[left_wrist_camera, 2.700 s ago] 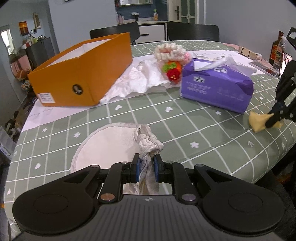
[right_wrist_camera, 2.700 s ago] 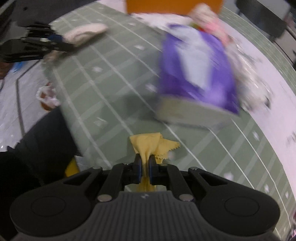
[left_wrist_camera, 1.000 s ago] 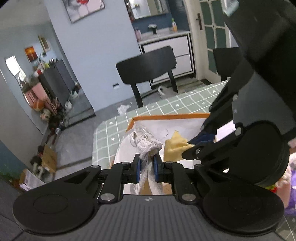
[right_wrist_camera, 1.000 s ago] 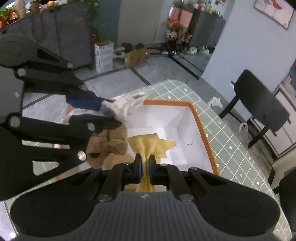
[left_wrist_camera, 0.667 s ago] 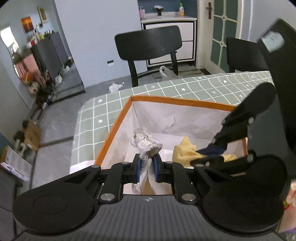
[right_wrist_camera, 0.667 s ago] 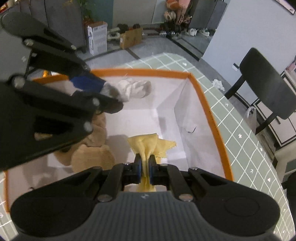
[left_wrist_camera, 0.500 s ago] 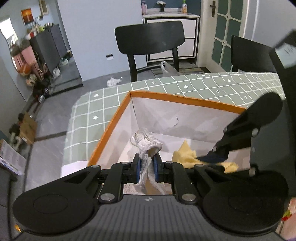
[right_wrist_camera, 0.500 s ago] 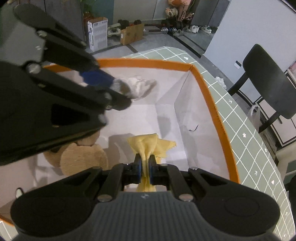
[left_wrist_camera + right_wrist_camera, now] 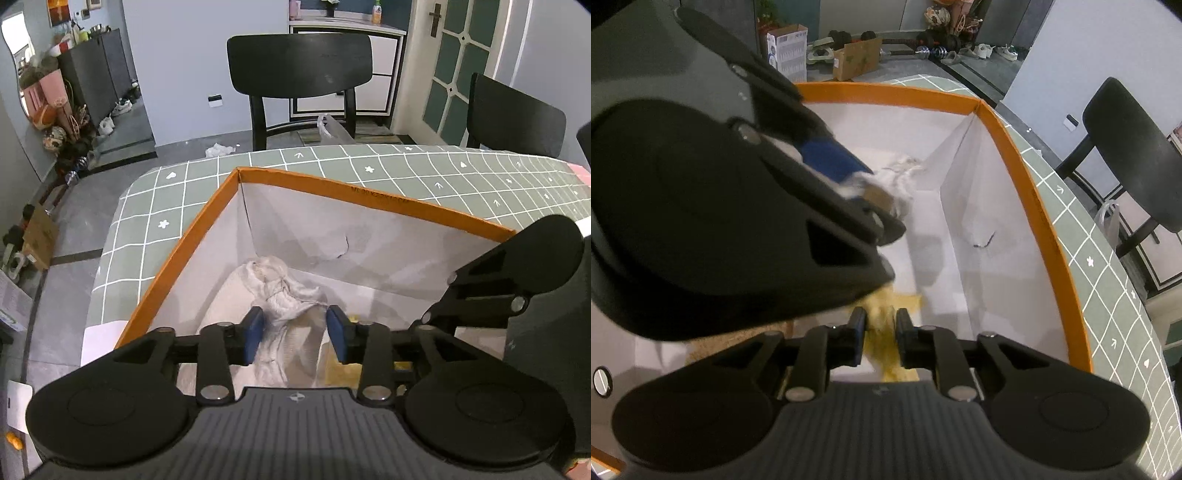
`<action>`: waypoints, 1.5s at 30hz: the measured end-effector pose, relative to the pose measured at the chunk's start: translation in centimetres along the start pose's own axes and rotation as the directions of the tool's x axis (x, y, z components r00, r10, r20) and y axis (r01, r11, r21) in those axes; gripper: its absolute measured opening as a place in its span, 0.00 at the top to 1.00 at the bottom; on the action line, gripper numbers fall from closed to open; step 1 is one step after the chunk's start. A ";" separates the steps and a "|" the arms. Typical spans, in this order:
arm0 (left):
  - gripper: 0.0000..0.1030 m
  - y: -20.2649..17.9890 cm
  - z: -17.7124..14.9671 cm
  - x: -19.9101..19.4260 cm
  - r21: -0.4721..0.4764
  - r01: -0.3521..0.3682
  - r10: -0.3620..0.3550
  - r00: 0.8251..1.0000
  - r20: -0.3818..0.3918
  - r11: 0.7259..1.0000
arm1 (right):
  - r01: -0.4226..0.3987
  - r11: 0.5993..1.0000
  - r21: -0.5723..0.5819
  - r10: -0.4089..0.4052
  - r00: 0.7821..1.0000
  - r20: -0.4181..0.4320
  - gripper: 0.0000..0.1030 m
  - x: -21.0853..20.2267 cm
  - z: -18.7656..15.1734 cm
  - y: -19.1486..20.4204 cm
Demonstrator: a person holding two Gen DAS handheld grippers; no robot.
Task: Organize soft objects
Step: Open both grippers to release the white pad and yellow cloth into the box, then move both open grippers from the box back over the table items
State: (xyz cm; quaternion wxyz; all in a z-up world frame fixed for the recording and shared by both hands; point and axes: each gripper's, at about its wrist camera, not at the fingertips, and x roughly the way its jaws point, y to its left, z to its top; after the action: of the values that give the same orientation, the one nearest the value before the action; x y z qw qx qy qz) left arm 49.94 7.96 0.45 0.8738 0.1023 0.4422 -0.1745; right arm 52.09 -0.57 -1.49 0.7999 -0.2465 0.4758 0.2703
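Jaws of my left gripper (image 9: 294, 329) spread around white cloth (image 9: 284, 295) in orange box (image 9: 369, 201) — right gripper (image 9: 880, 334) parted, yellow cloth (image 9: 886, 325) apparently loose.

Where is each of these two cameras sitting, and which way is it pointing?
Left wrist view: rides on the left gripper, looking along its open fingers down into the orange box at a white cloth; the right gripper shows beside it.
Right wrist view: rides on the right gripper, open around a yellow cloth, facing into the same box; the left gripper fills its left side.
Shared: box, white cloth, each other's gripper.
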 end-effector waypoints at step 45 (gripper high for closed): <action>0.35 -3.6 -11.8 -15.8 0.038 0.018 -0.022 0.992 0.122 0.999 | -0.084 0.995 0.050 0.074 0.980 0.184 0.69 -16.5 -10.7 6.7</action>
State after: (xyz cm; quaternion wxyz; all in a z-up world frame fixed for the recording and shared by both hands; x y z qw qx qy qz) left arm 31.17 11.97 6.23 0.8954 0.1031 0.3857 -0.1974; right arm 34.24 -5.88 7.75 0.8354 -0.1784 0.4177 0.3094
